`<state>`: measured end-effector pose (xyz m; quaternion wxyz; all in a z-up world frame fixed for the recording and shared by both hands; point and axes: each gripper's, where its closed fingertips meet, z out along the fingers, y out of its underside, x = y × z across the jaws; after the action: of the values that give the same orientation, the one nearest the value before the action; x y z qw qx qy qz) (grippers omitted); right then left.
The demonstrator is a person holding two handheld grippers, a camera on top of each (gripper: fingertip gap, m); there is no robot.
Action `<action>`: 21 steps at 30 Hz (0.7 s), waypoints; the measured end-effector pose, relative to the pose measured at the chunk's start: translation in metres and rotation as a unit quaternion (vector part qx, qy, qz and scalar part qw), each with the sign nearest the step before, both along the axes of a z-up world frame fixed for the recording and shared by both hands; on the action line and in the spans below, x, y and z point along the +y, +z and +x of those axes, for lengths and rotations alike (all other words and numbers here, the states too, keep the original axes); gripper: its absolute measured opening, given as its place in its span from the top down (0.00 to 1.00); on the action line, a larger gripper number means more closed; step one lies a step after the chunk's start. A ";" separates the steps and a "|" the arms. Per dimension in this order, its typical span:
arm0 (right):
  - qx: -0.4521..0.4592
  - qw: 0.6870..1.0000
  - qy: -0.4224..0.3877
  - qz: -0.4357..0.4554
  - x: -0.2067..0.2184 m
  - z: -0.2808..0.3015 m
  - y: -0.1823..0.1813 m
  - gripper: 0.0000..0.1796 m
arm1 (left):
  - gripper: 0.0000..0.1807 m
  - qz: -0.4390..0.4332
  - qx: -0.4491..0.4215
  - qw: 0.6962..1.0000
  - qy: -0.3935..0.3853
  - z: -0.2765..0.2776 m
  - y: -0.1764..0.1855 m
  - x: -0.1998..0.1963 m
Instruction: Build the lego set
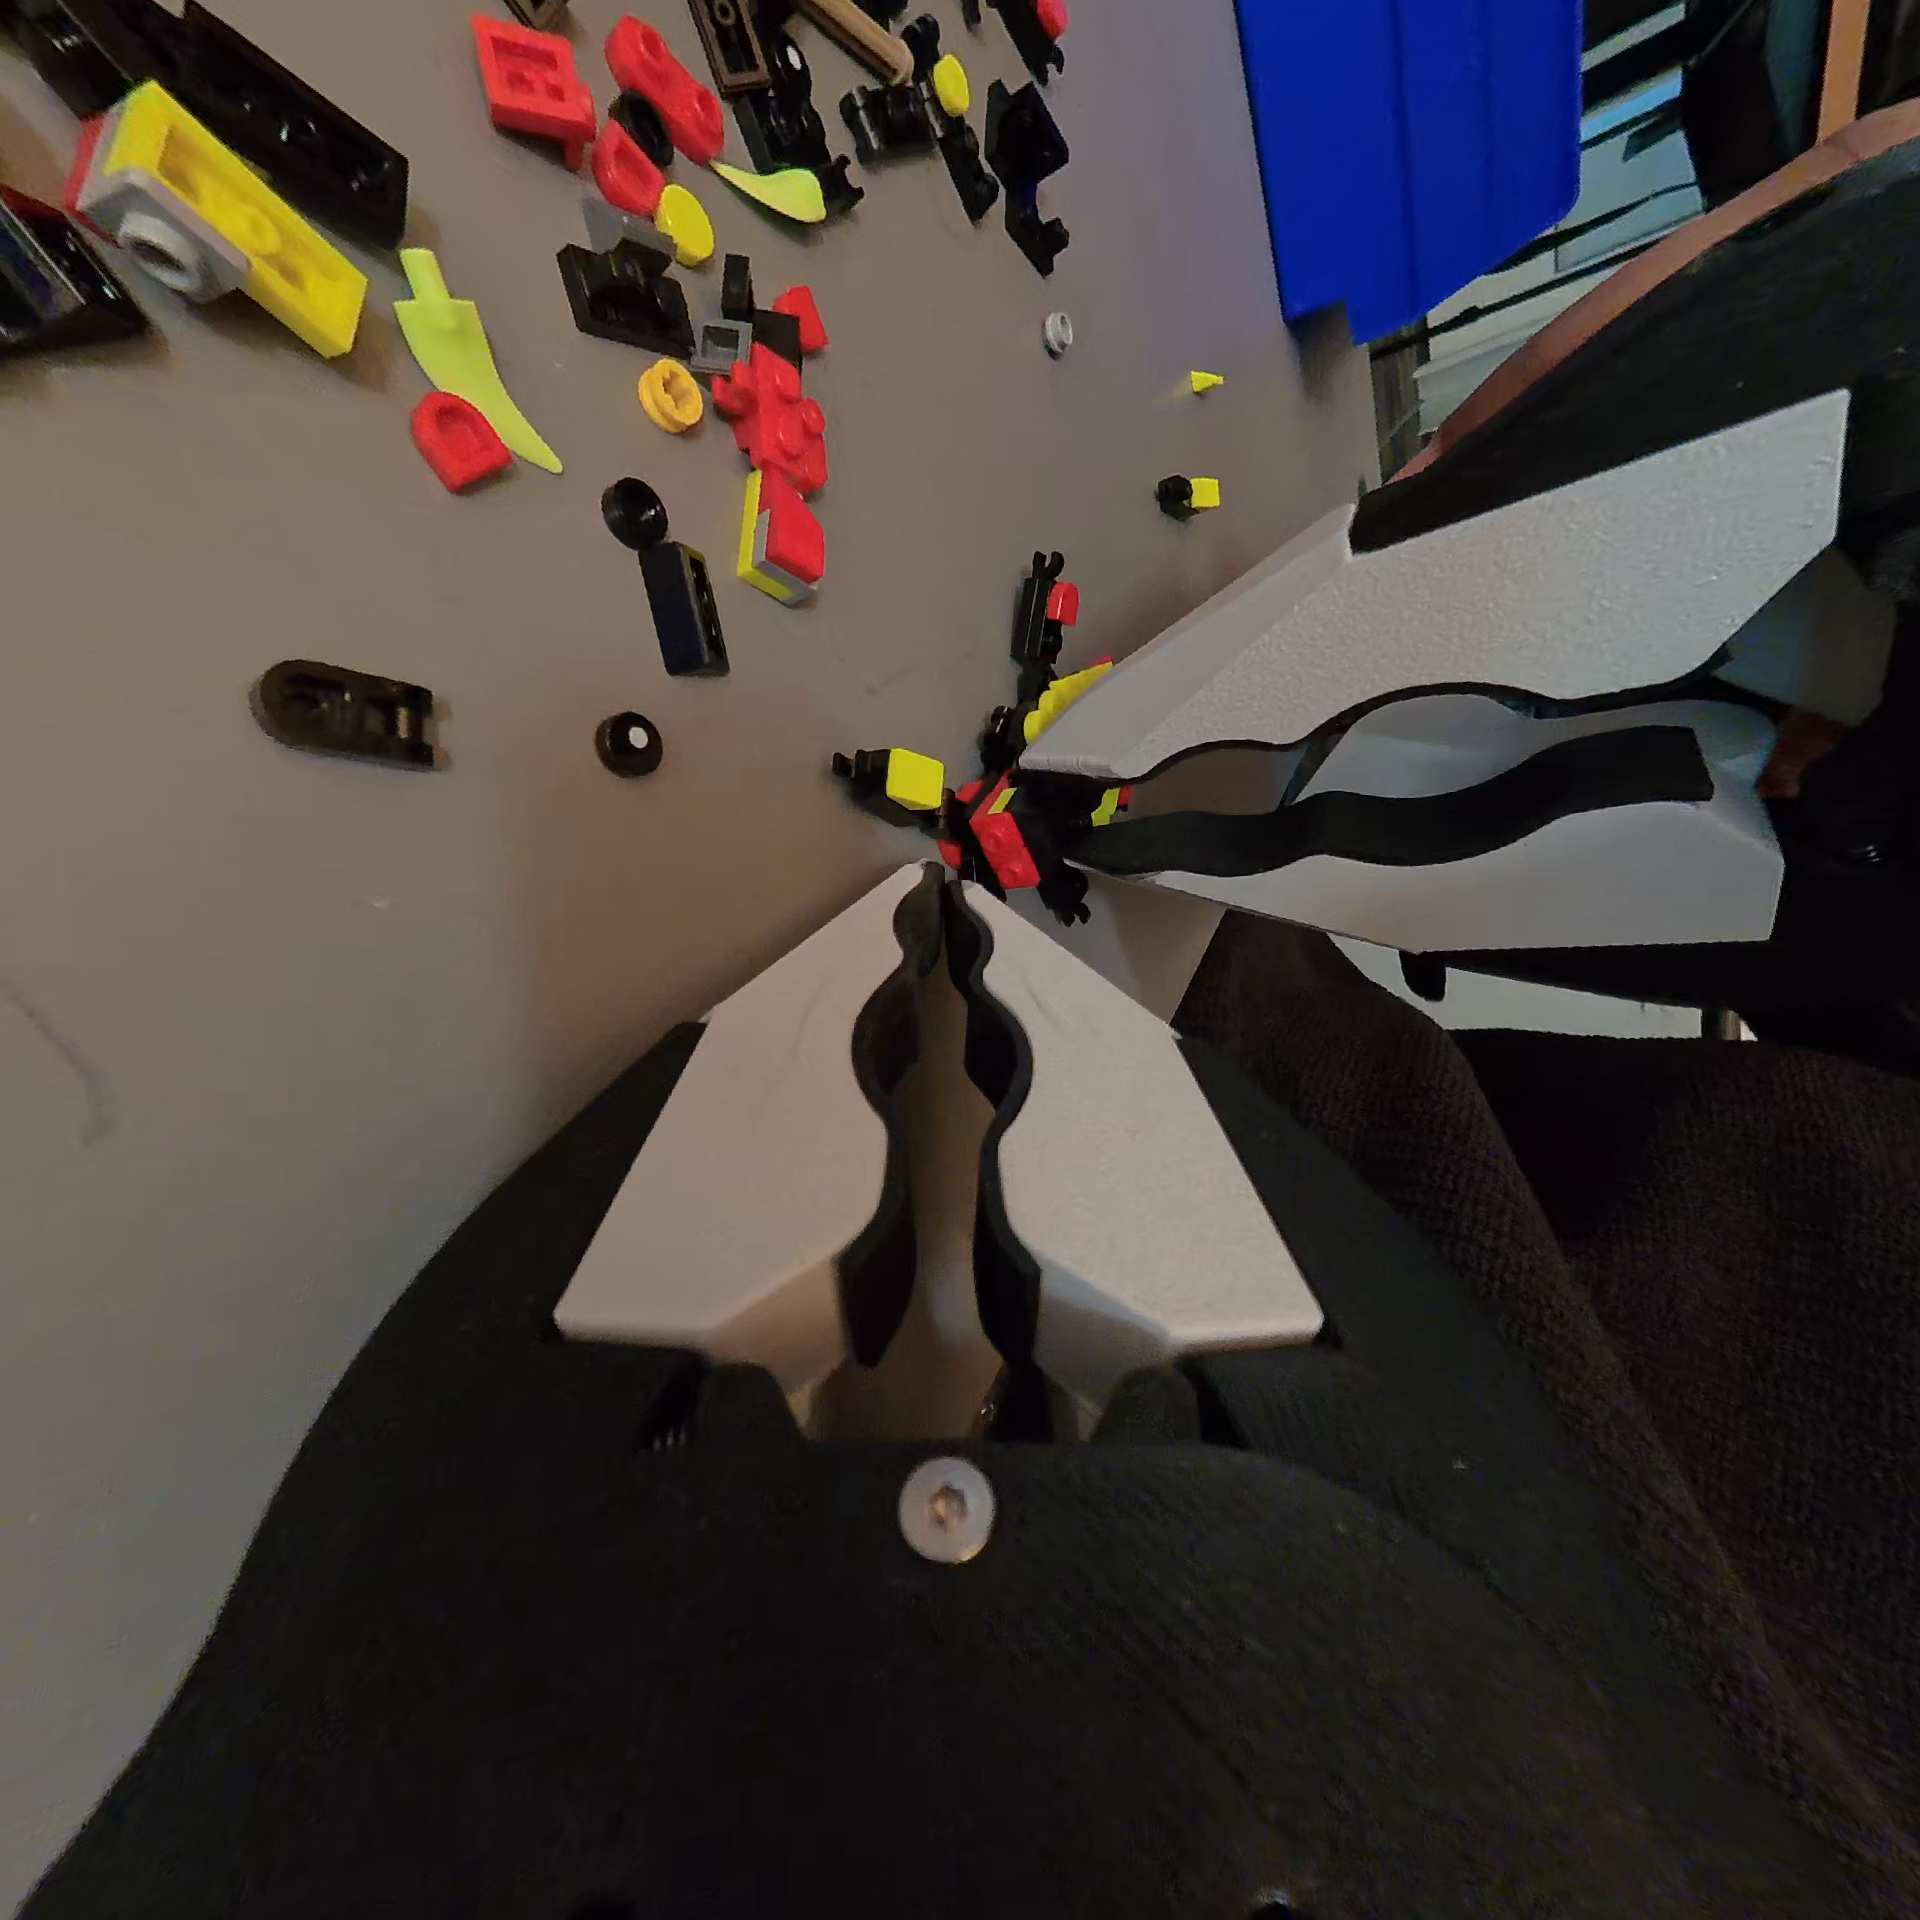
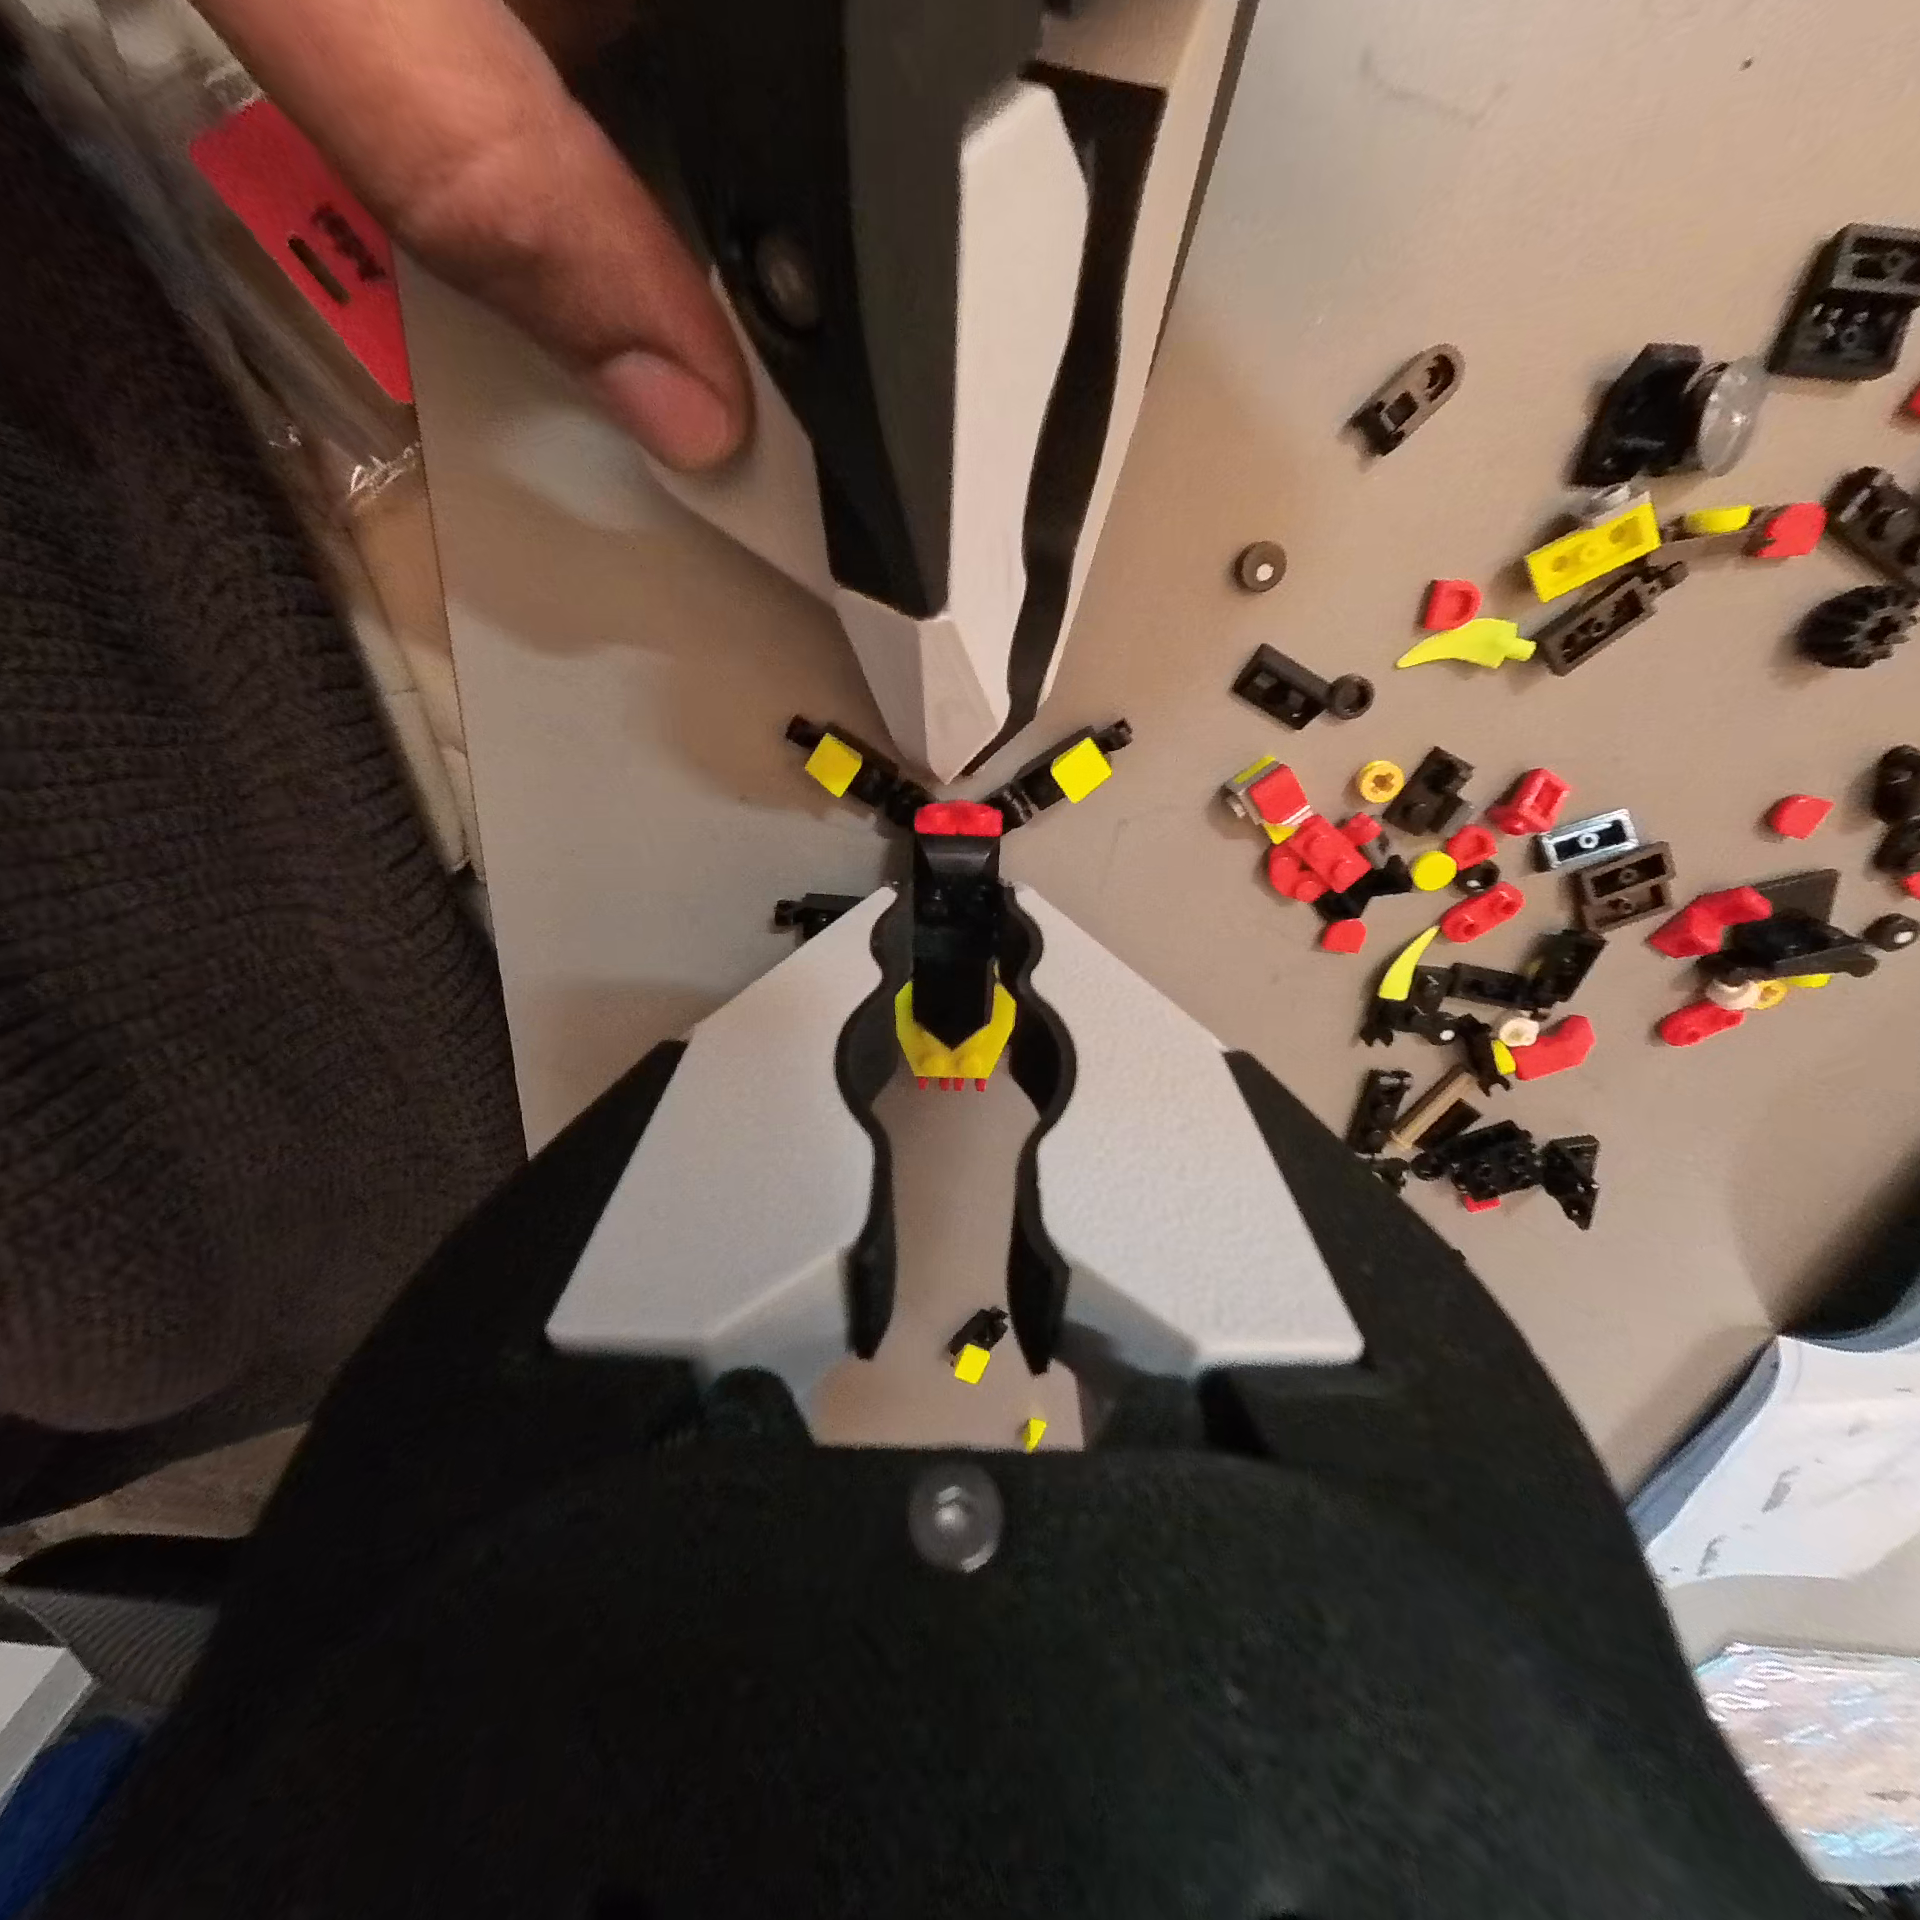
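Observation:
A small black, red and yellow lego model (image 2: 951, 935) with two black-and-yellow limbs (image 2: 1081, 771) sits between my right gripper's (image 2: 954, 896) fingers, which are shut on its black body just above the grey table (image 2: 1351, 156). My left gripper (image 1: 940, 875) is shut, with its tips against the model's red end (image 1: 1003, 831); I see nothing between its fingers. In the right wrist view the left gripper (image 2: 951, 771) comes down from above onto the red top. In the left wrist view the right gripper (image 1: 1060, 821) enters from the right.
Many loose red, yellow and black pieces (image 1: 774, 416) are scattered on the table, and they show at the right of the right wrist view (image 2: 1507, 914). A blue box (image 1: 1403, 135) stands at the far edge. A person's finger (image 2: 623, 343) and dark knit fabric (image 2: 208, 831) are close by. My two grippers' fingertips are within a few centimetres of each other.

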<state>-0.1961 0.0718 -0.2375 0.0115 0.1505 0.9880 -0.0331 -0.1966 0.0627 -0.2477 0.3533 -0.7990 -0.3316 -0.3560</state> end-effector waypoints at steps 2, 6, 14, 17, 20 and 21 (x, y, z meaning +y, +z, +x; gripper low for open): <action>0.000 1.000 0.000 0.001 0.000 0.000 0.000 0.92 | 1.00 0.000 0.001 1.000 0.000 0.000 0.000 0.000; -0.002 1.000 -0.002 -0.010 0.000 0.000 0.000 0.92 | 1.00 0.000 0.002 1.000 0.000 0.000 0.000 0.000; -0.009 0.999 -0.028 -0.040 0.004 -0.005 0.010 0.92 | 1.00 0.014 -0.009 1.000 0.006 -0.002 0.006 -0.002; -0.014 0.998 -0.029 -0.045 0.004 -0.006 0.014 0.92 | 1.00 0.013 -0.006 1.000 0.005 -0.003 0.006 -0.002; -0.022 0.998 -0.025 -0.046 0.001 -0.007 0.014 0.92 | 1.00 0.015 -0.004 1.000 0.007 -0.004 0.008 -0.003; -0.025 0.998 -0.025 -0.047 -0.001 -0.006 0.014 0.92 | 1.00 0.016 -0.004 1.000 0.008 -0.005 0.009 -0.004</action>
<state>-0.2025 0.0713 -0.2240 0.0428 0.1748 0.9808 -0.0755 -0.2011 0.0584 -0.2387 0.3678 -0.7890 -0.3337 -0.3617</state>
